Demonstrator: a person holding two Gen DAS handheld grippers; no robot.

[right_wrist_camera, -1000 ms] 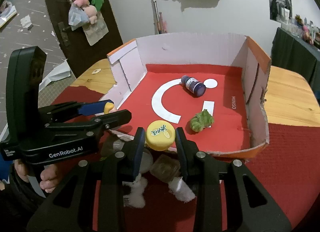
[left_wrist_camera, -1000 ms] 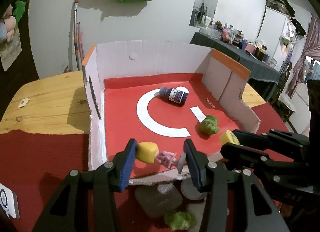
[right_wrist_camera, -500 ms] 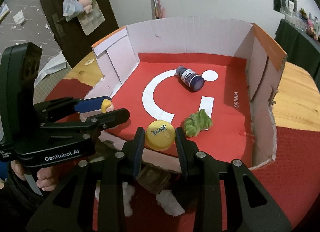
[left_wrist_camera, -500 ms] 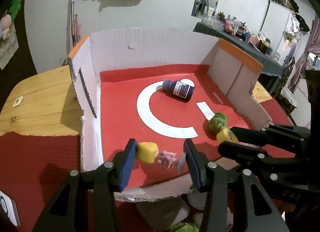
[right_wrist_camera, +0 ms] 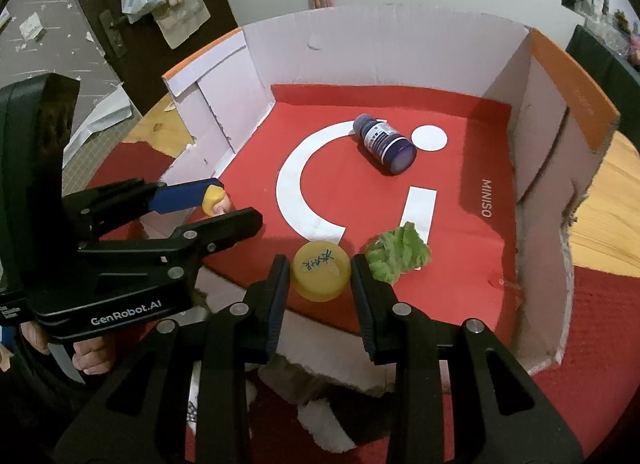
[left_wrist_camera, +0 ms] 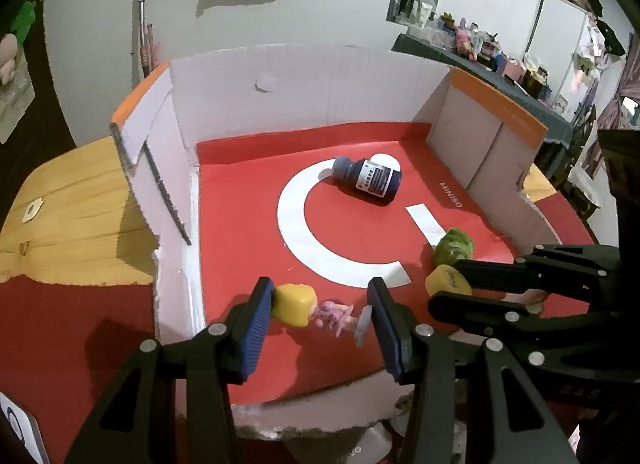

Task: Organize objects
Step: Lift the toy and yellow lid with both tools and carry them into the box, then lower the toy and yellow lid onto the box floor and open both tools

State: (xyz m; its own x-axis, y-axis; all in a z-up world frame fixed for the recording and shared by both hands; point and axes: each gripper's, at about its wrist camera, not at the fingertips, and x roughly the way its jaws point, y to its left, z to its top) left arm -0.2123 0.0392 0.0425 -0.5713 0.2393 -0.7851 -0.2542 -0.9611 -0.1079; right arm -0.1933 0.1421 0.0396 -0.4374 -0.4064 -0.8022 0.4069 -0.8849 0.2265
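Your left gripper (left_wrist_camera: 318,314) holds a little doll (left_wrist_camera: 310,310) with a yellow head and pink body. The doll lies sideways between the two fingers, low in the middle of the left wrist picture. Its head touches the blue pad (left_wrist_camera: 256,330) on the left, and its small gray base touches the finger on the right.

Your right gripper (right_wrist_camera: 320,276) is closed on a yellow cap (right_wrist_camera: 320,272) with dark writing on top. It sits low in the middle of the right wrist picture.

Both grippers reach over the torn front edge of a big cardboard box (right_wrist_camera: 384,47) with a red floor and white walls. The box sits on a wooden counter (left_wrist_camera: 76,203) with a red cloth (left_wrist_camera: 72,328).

Inside the box, a dark blue bottle (right_wrist_camera: 384,141) lies on its side near the middle of the picture, across the end of a white curved shape and just beside a white dot. A fuzzy green lump (right_wrist_camera: 398,252) lies just right of the yellow cap, close beside your right finger.
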